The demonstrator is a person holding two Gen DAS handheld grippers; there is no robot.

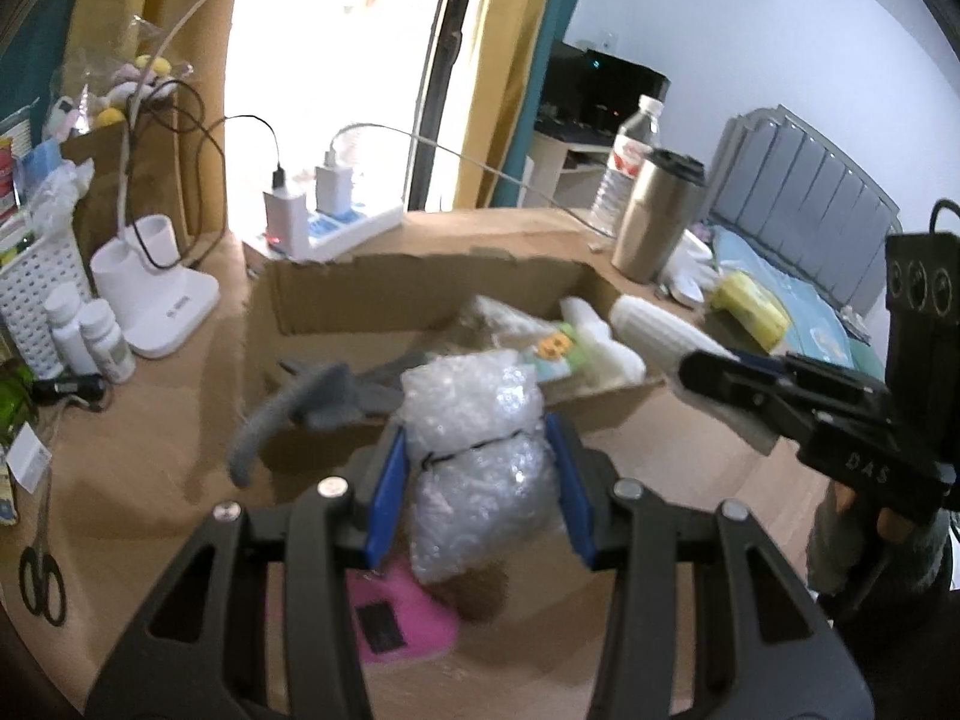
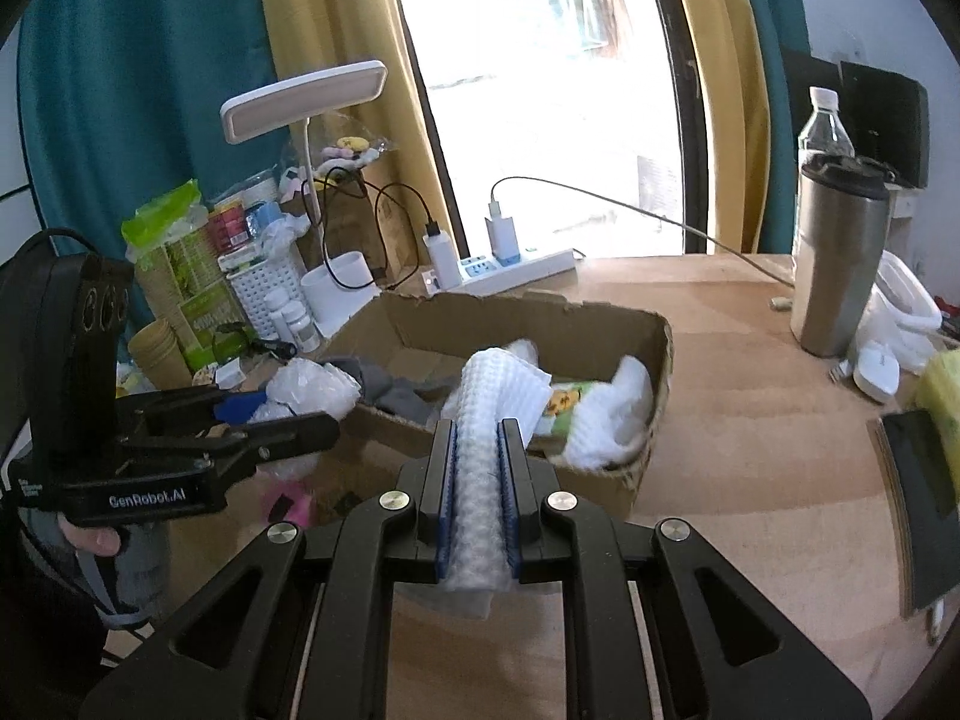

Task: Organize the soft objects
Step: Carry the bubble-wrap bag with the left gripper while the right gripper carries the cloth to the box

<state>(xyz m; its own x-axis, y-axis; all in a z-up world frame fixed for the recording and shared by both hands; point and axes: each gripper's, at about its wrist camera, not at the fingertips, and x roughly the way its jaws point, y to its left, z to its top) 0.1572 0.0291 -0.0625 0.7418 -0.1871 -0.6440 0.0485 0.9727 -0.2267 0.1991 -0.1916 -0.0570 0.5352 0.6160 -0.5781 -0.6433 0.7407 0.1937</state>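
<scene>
My left gripper (image 1: 477,450) is shut on a bundle of bubble wrap (image 1: 474,444) tied with a black band, held just in front of the open cardboard box (image 1: 336,300). My right gripper (image 2: 478,438) is shut on a white foam sheet (image 2: 498,390), held over the near side of the box (image 2: 540,312). The box holds a grey cloth (image 1: 324,402), white foam pieces (image 2: 606,414) and a printed green cloth (image 2: 567,402). A pink soft item (image 1: 402,612) lies on the table below my left gripper. The right gripper shows in the left wrist view (image 1: 690,375).
A steel tumbler (image 2: 840,258) and water bottle (image 2: 825,120) stand at the right. A power strip with chargers (image 2: 510,264), a white desk lamp (image 2: 303,99), pill bottles (image 1: 90,336) and a white basket (image 1: 36,294) crowd the left and back. Scissors (image 1: 42,576) lie at the left edge.
</scene>
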